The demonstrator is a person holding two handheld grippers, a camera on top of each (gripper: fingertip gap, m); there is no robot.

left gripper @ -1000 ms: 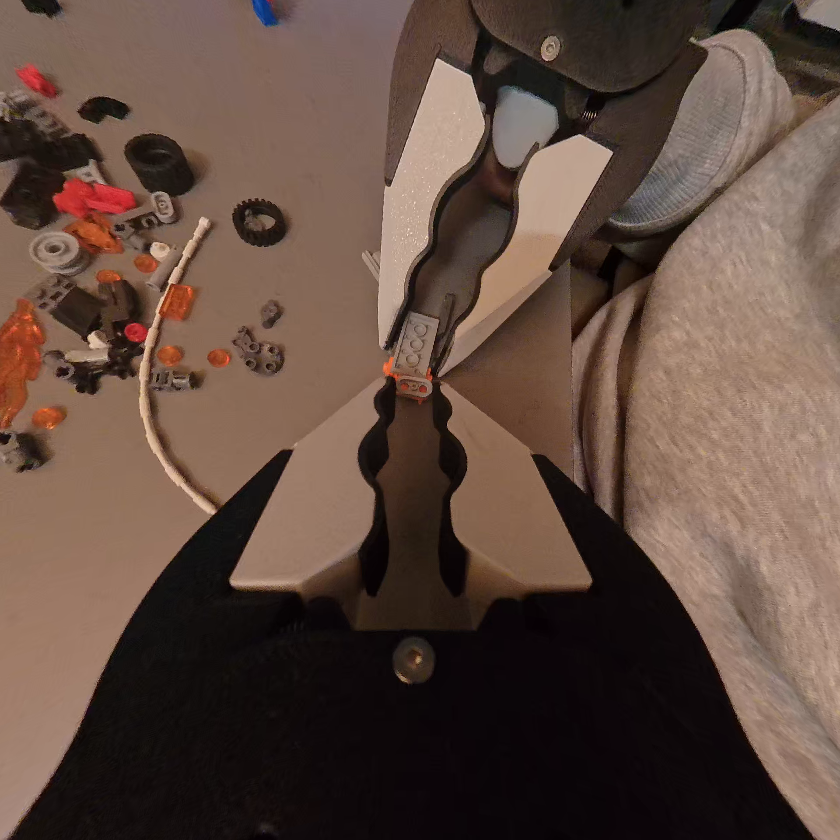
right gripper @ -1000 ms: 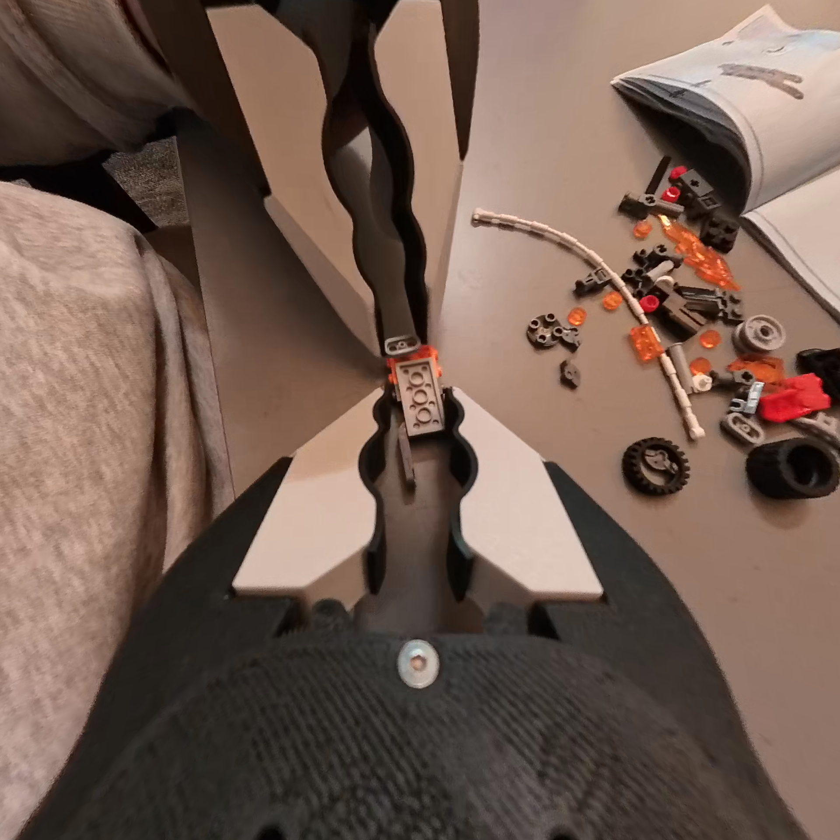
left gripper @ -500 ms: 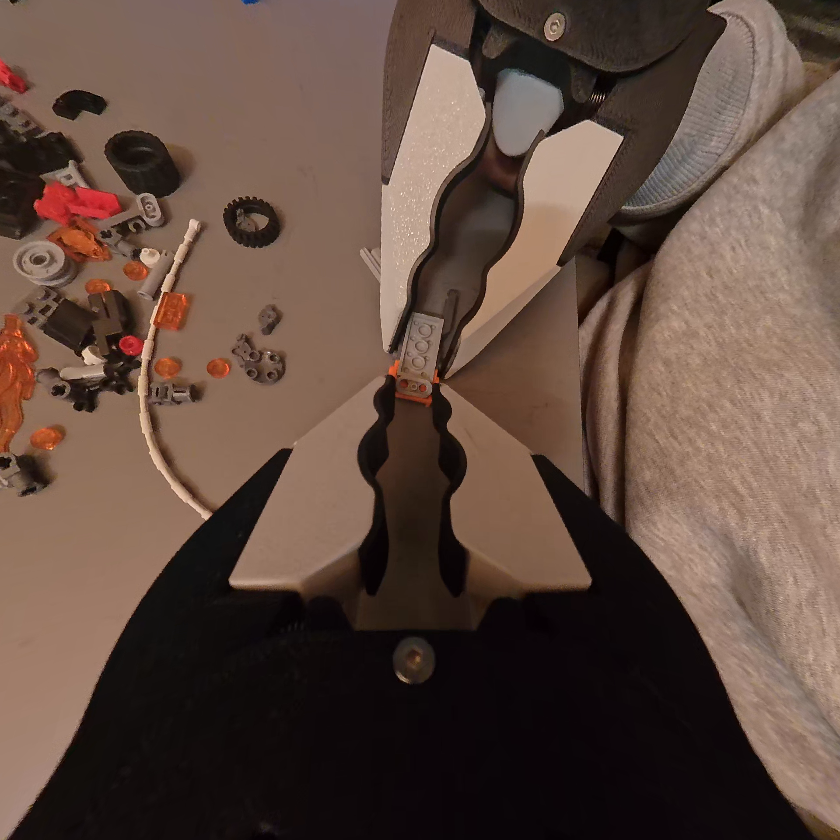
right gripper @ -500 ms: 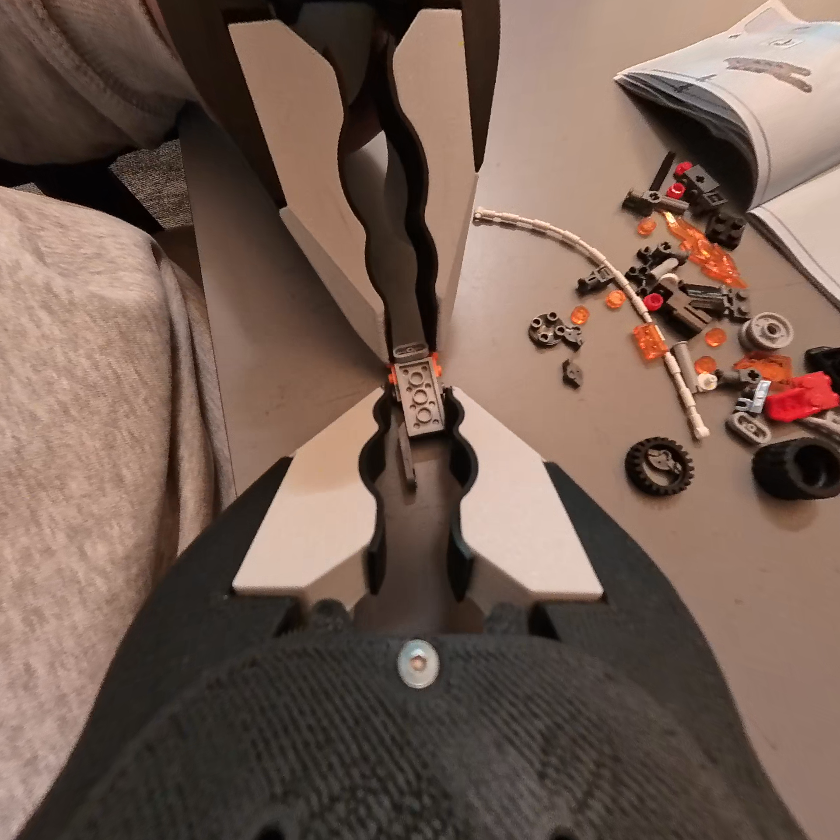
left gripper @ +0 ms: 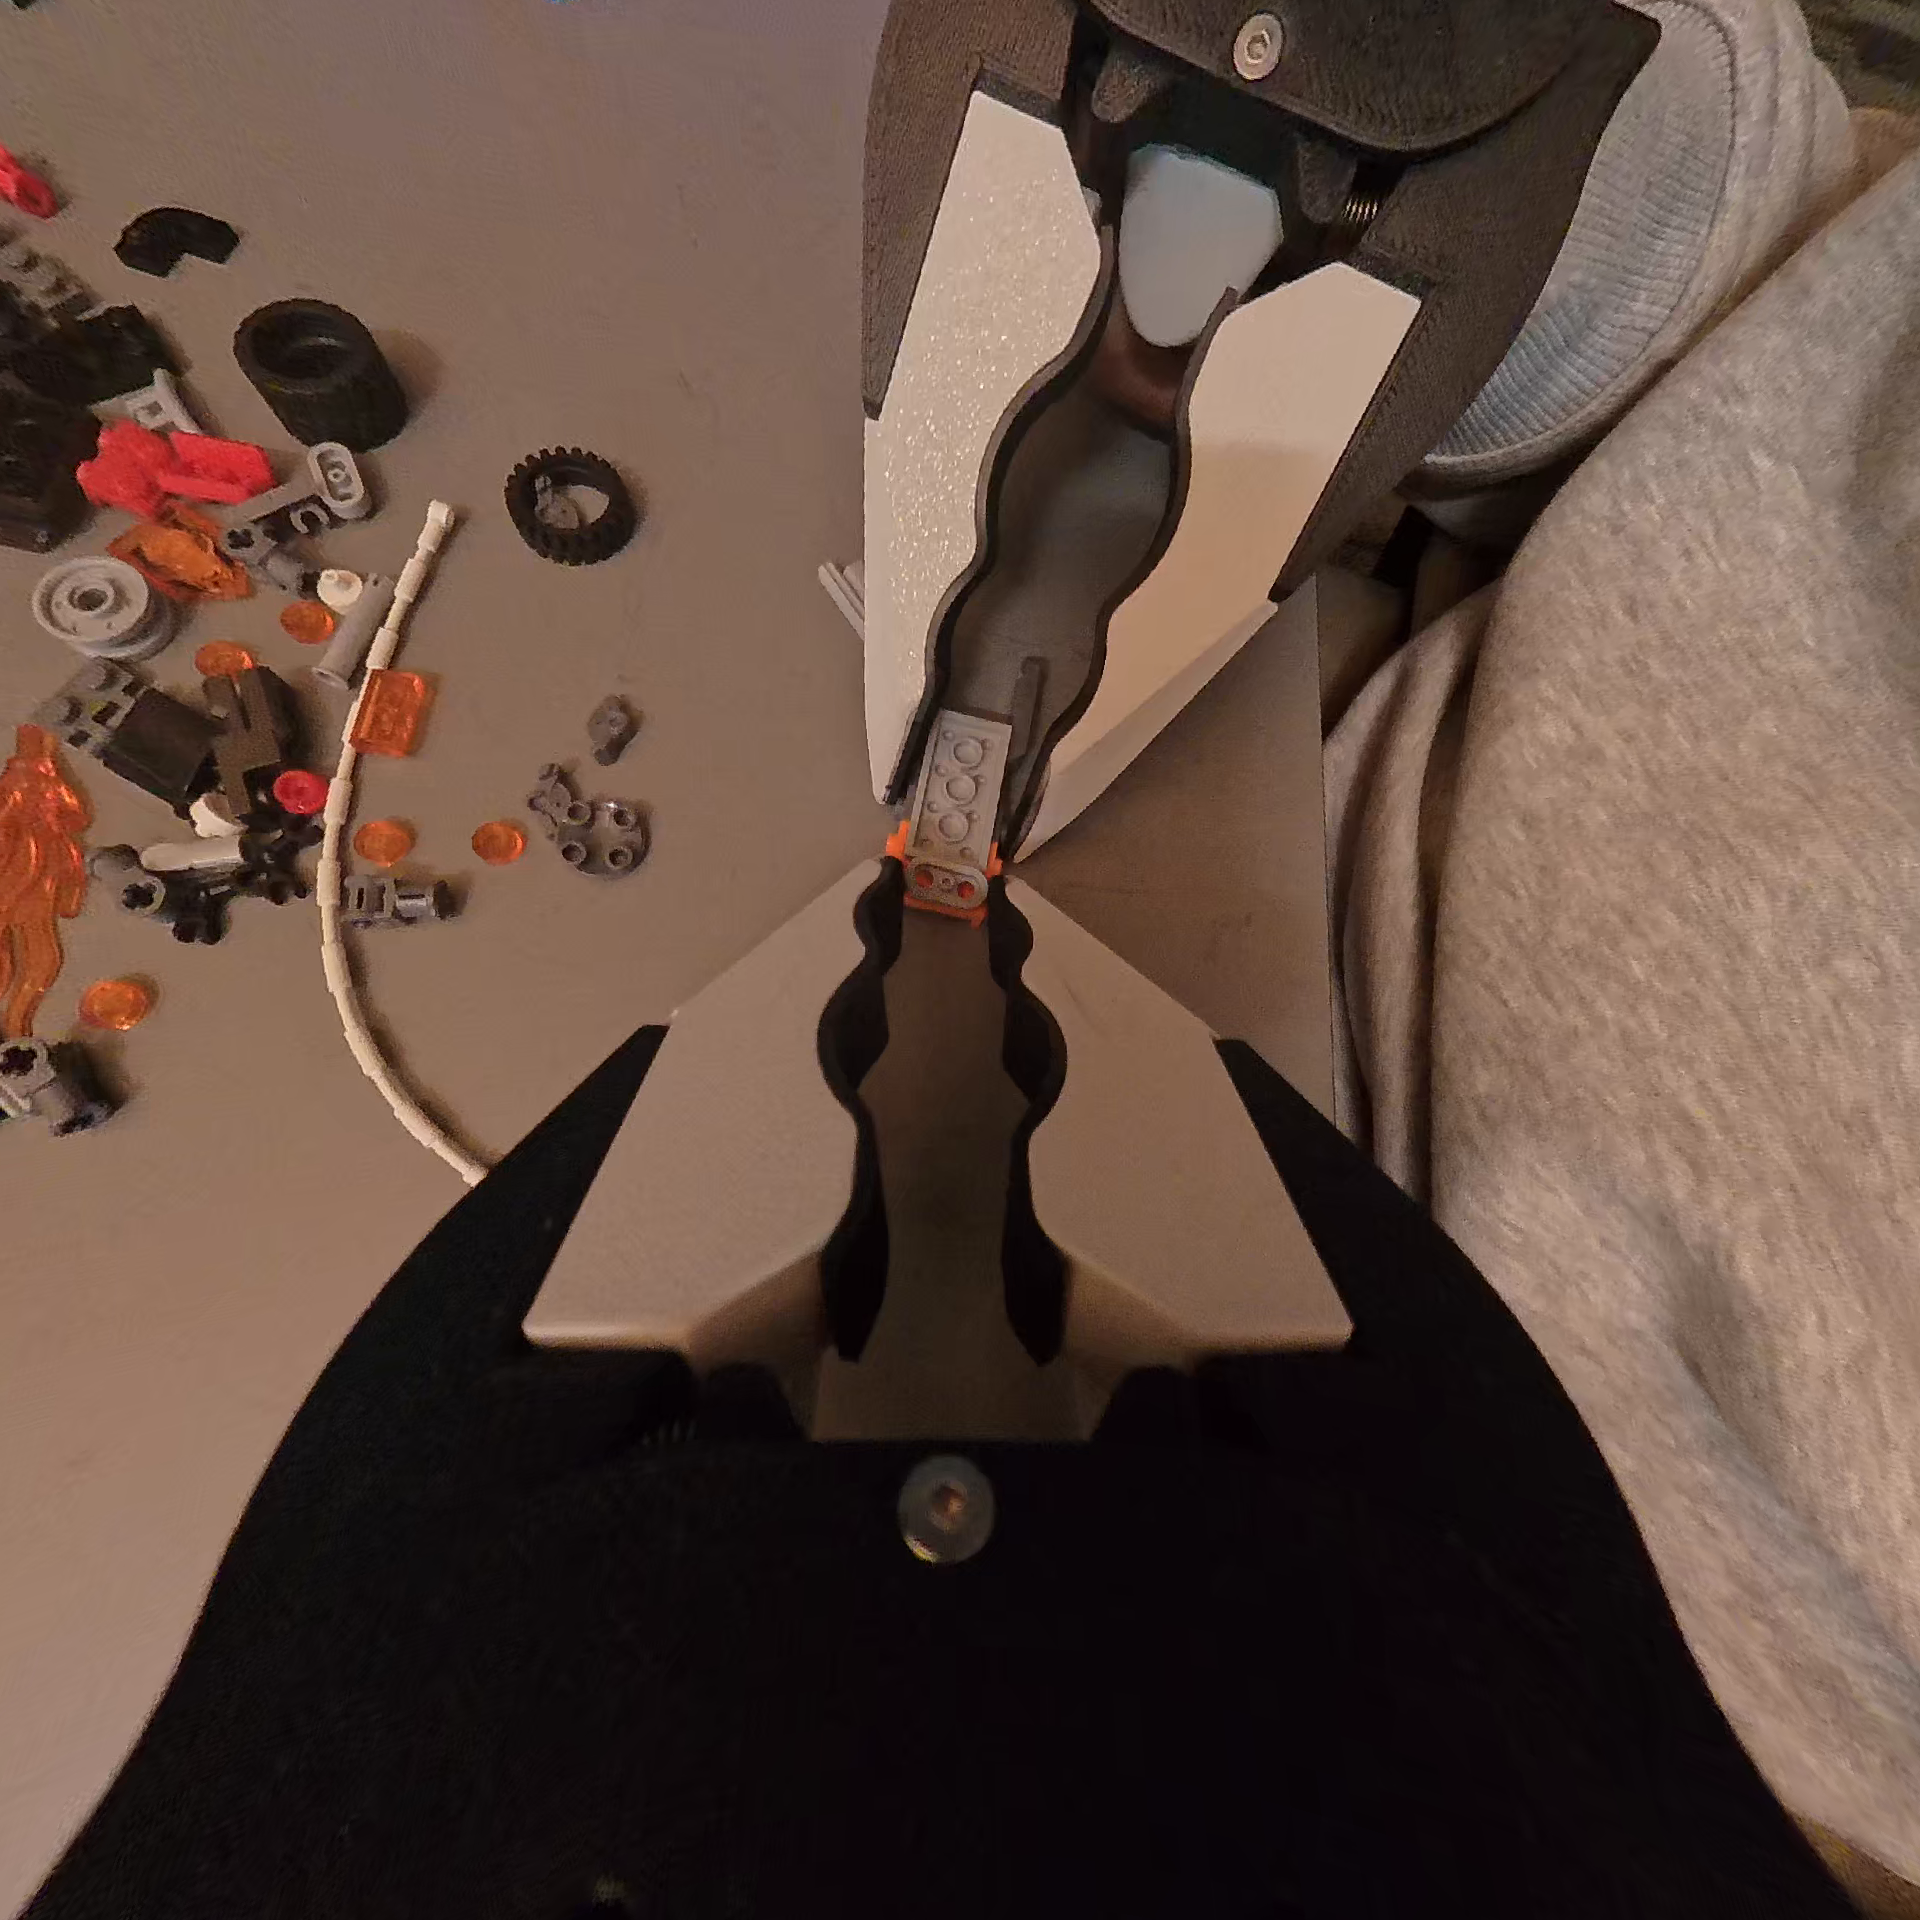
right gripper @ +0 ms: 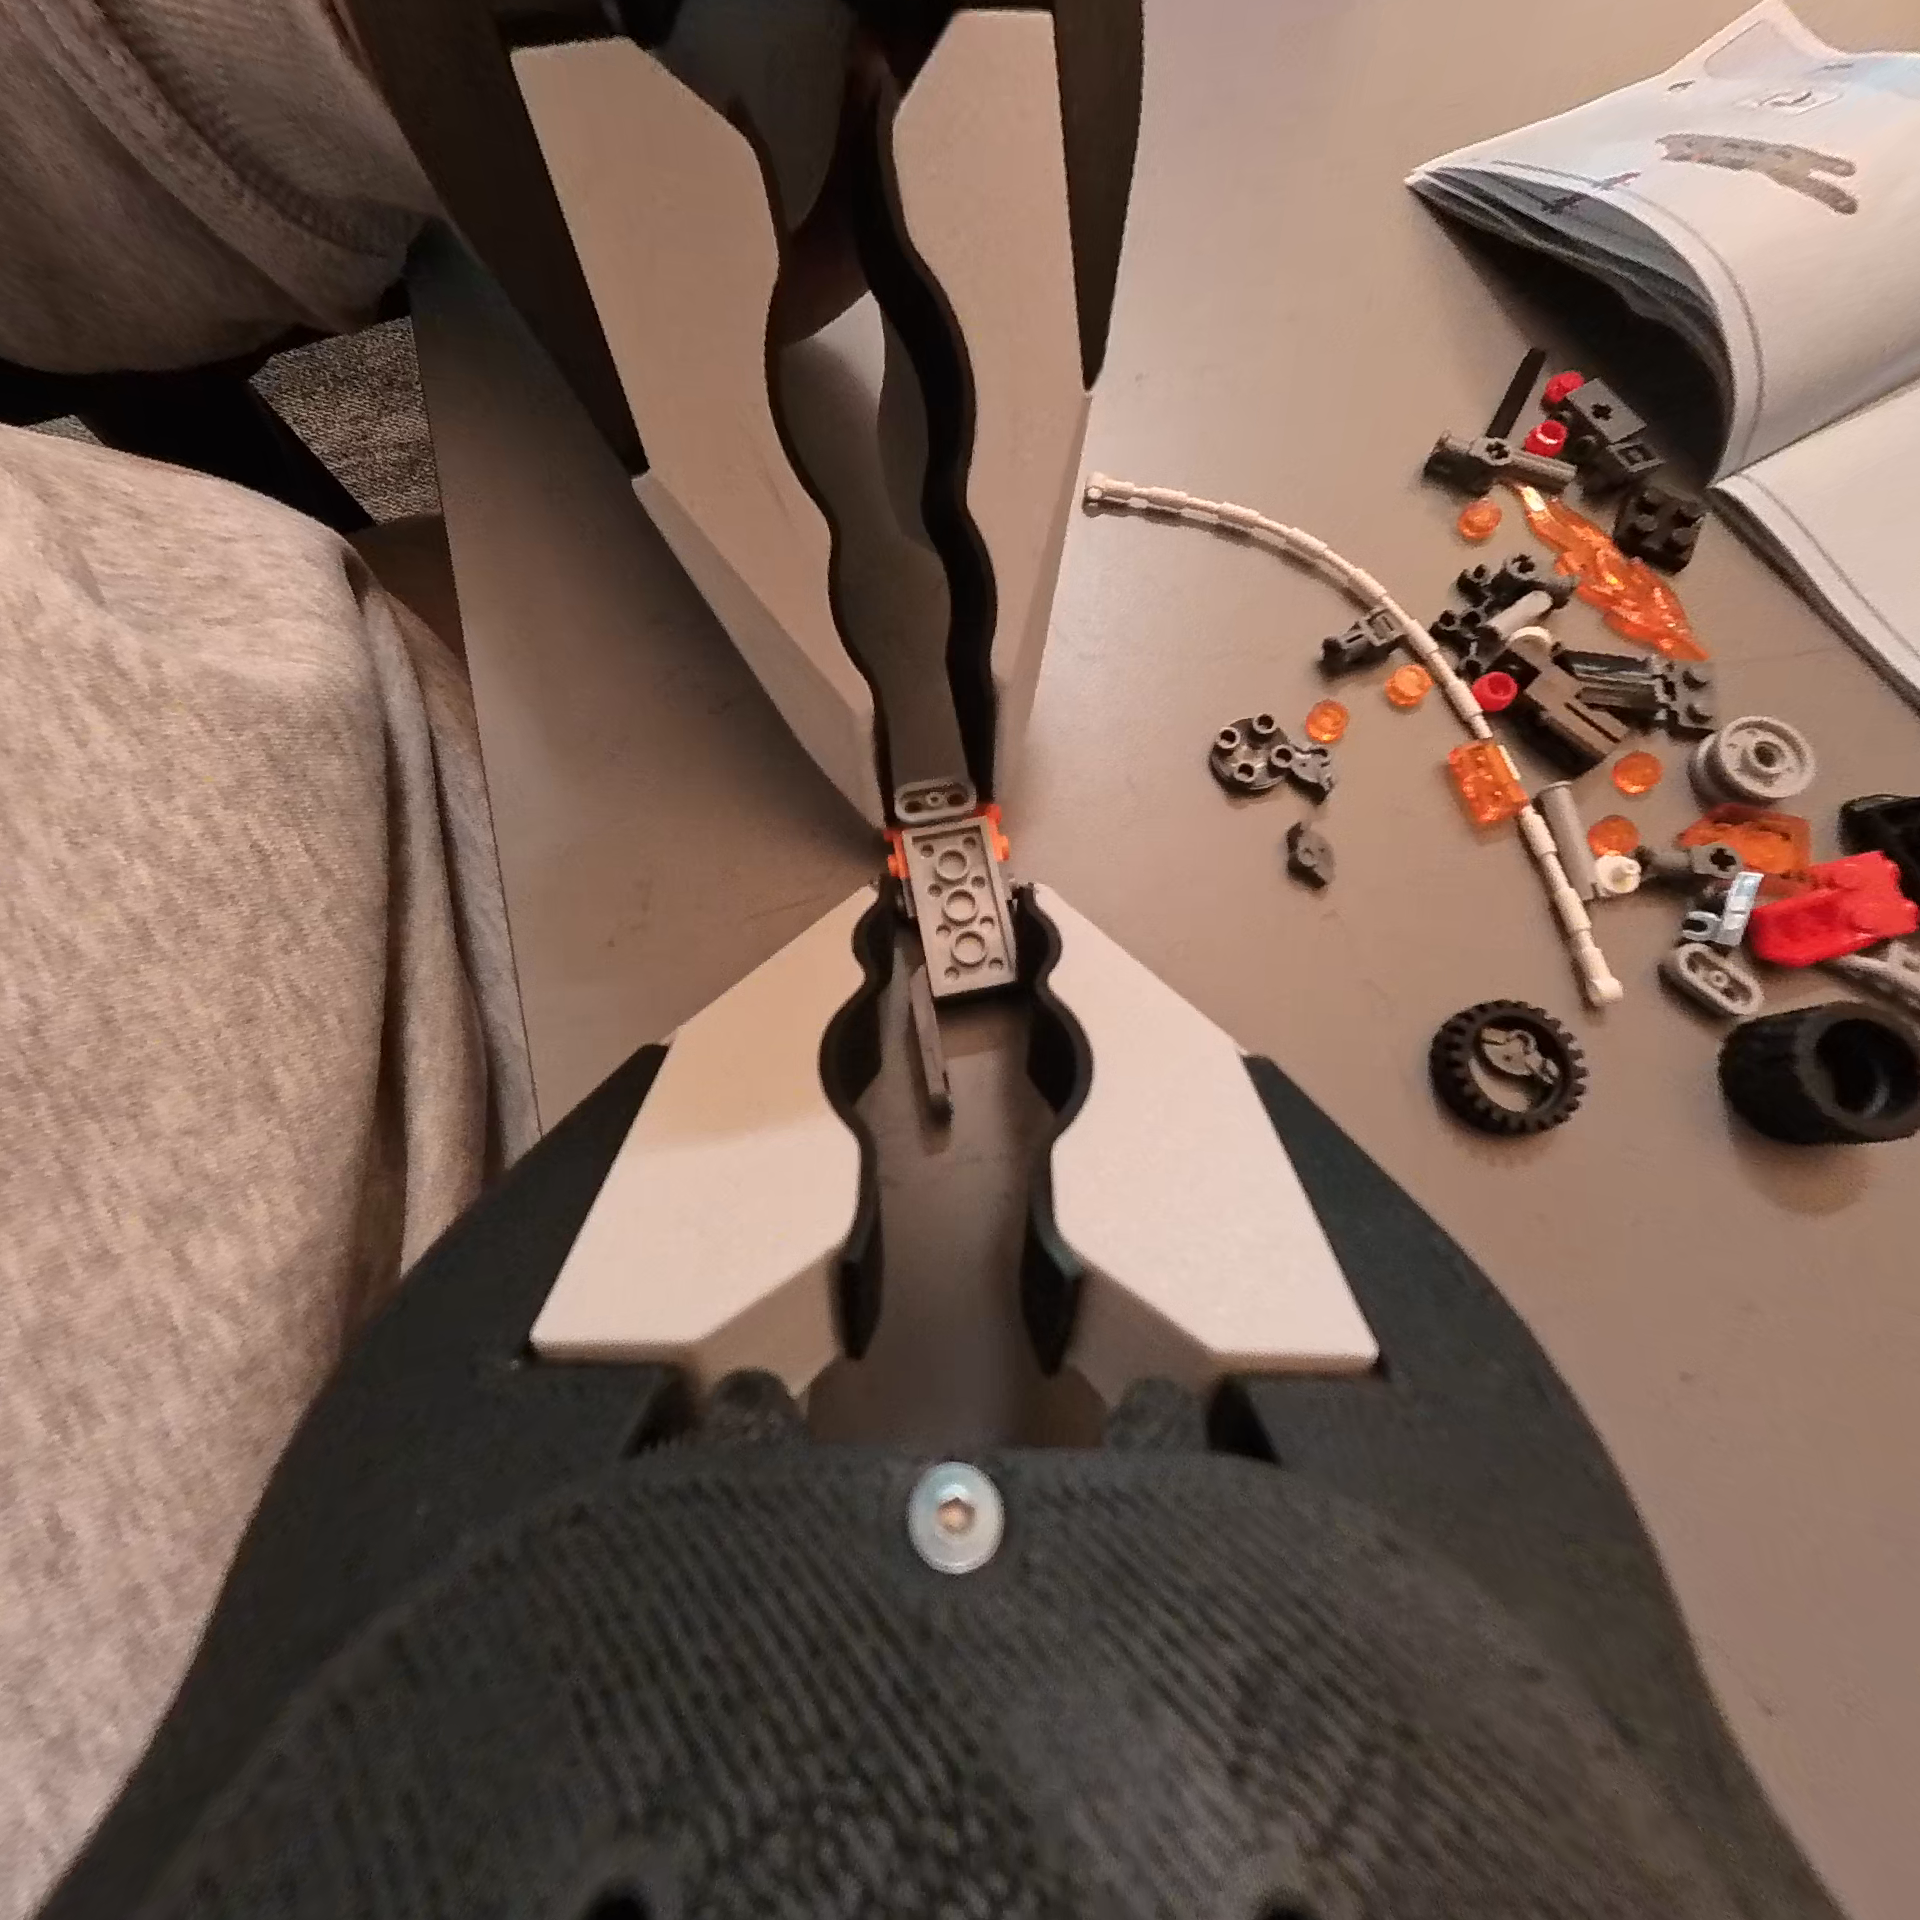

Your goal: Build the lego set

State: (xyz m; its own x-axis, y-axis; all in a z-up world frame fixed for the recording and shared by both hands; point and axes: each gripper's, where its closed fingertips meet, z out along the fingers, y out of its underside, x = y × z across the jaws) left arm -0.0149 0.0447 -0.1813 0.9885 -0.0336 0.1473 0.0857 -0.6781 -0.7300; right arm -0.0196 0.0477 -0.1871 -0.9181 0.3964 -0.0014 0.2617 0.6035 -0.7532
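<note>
A grey plate [right gripper: 958, 914] with an orange piece [right gripper: 891, 840] at its end is clamped in my right gripper [right gripper: 956, 904], which is shut on it. My left gripper [left gripper: 940, 883] meets it tip to tip and is shut on a small grey piece with orange edges [left gripper: 945, 881] joined to the plate's end. In the left wrist view the right gripper [left gripper: 961, 800] comes down from above with the grey plate [left gripper: 961, 779]. In the right wrist view the left gripper [right gripper: 935, 805] comes from above. A dark thin bar [right gripper: 930, 1049] hangs under the plate.
Loose parts lie on the brown table [left gripper: 623, 260]: a wide black tyre [left gripper: 317, 369], a small toothed tyre [left gripper: 571, 504], a white ribbed hose [left gripper: 364, 862] and orange and red bits. An open instruction booklet [right gripper: 1714, 208] lies far right. A person's grey sweater [left gripper: 1662, 935] borders the table's edge. The tips of both grippers are at nearly the same place.
Both grippers stay shut and tip to tip on the joined pieces. The left gripper has swung more in line with the right one, and the pair has shifted slightly over the table.
</note>
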